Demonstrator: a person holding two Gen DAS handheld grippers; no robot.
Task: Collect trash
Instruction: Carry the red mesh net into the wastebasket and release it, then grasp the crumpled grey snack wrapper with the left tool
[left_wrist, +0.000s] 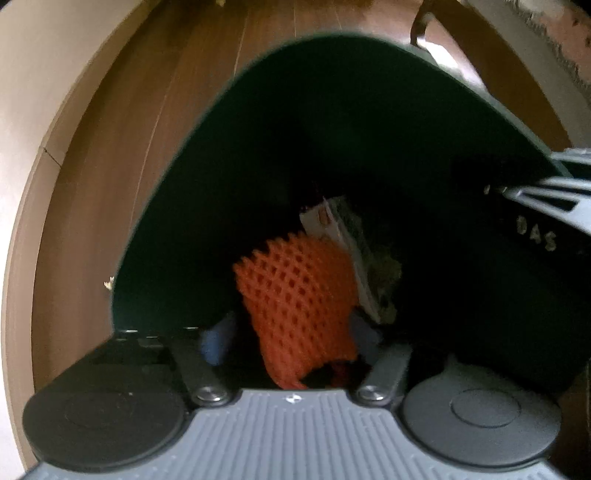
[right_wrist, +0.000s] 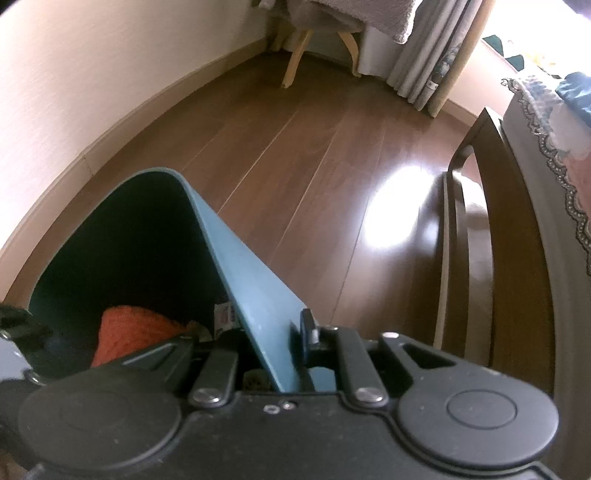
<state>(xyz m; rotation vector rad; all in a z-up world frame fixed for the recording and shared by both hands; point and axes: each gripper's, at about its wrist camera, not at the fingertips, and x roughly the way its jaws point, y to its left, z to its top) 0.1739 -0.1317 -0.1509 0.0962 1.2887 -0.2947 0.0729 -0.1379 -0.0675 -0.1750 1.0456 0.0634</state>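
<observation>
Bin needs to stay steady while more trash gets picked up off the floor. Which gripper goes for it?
Left. The left gripper is open over the teal bin with the orange foam net below it, while the right gripper is clamped on the bin's wall.

We read only pale letters, seemingly "BAS" or "DAS", on the right gripper (left_wrist: 535, 218) at the bin (left_wrist: 229, 122) rim. A white package (left_wrist: 332, 221) in the bin carried red print, too blurred for us to read.
</observation>
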